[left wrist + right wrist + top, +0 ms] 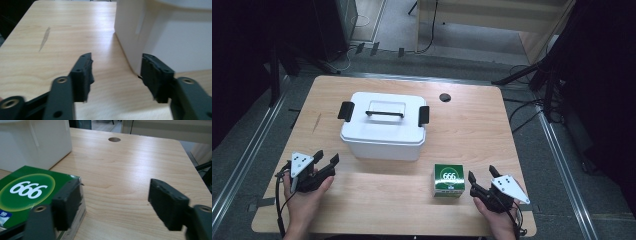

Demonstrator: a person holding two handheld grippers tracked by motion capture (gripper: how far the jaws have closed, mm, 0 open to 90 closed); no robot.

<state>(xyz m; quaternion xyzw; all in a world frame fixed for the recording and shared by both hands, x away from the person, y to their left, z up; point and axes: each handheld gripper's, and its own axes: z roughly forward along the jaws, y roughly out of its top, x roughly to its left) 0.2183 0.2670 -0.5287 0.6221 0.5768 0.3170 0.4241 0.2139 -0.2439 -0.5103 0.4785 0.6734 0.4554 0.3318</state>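
Grey carpet and dark stands ring a pale wooden counter [472, 125], whose near edge is cut off at the bottom of the high view. Around it the room falls into shadow, and what stands in the upper left and right corners is too dark to make out.

At centre left of the high view sits a white lidded storage box [383, 126] with black side latches [345, 111] and a handle on its lid. Lower right of it, apart from it, stands a small green carton [448, 180] marked 666; its smaller print is too fine to read.

At lower left, the left tool [326, 160] is released, its jaws spread with nothing between them, near the box's front left corner. In the left gripper view the box [165, 37] is cropped at the top and right, and blurred.

At lower right, the right tool [482, 174] is likewise released, just beside the carton's right side. In the right gripper view the carton [27, 190] runs off the left edge and is partly hidden behind the left-hand jaw; whether jaw and carton touch cannot be told. A round cable hole [114, 139] shows near the top.
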